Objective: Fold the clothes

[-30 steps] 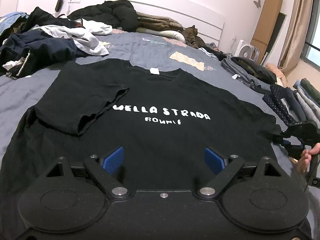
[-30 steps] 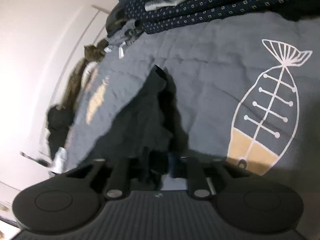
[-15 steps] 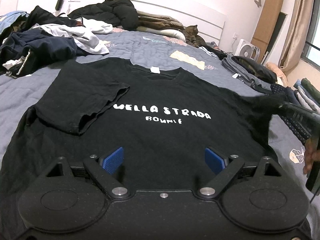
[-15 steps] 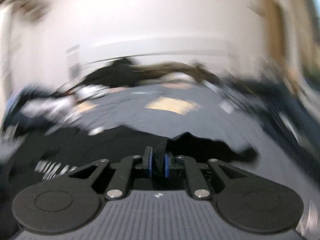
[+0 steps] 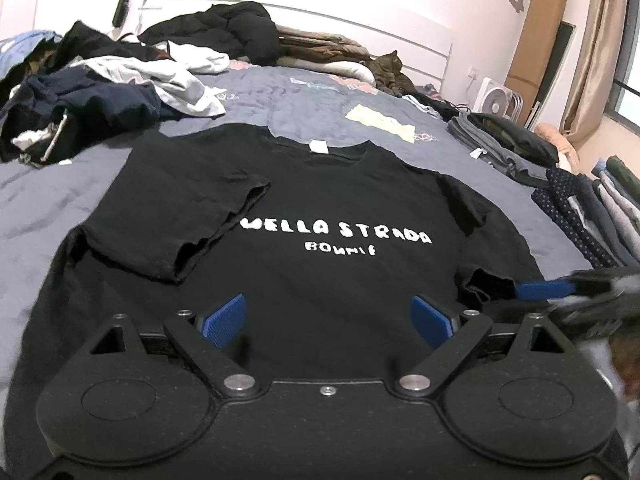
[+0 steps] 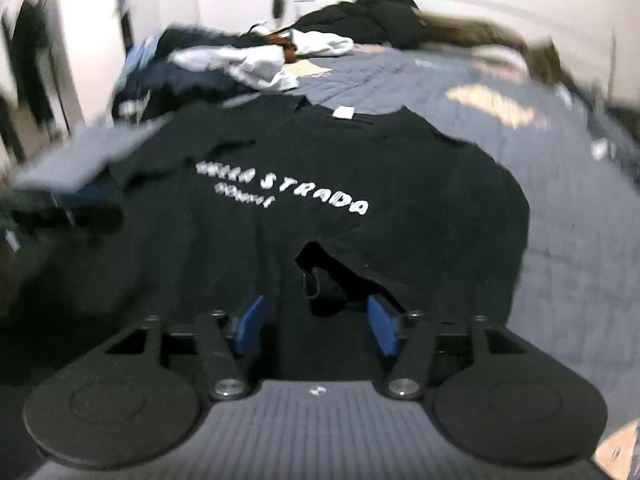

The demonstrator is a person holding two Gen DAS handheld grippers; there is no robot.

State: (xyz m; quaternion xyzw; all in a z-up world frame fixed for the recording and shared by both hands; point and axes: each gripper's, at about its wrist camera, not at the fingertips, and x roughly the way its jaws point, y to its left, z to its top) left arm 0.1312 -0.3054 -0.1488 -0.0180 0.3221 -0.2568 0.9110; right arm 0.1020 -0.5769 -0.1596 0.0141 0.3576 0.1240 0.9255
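A black T-shirt [image 5: 320, 208] with white lettering lies flat, front up, on the grey-blue bedspread [image 5: 304, 92], both sleeves folded in over its chest. Over the shirt's hem, the left gripper [image 5: 328, 320] hovers, jaws wide apart; the right gripper [image 6: 316, 320] sits by the folded right sleeve, jaws apart, holding nothing. Beyond the shirt's collar lies a heap of clothes [image 5: 100, 92].

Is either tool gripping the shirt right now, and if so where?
Neither. The left tool and right tool are both open over the shirt; the right sleeve lies loose between the right tool's fingers.

One black T-shirt [image 5: 320, 216], two tongs [image 5: 328, 320] [image 6: 316, 320], one cat [image 5: 390, 65], one fan [image 5: 496, 101], one bed [image 5: 304, 92]
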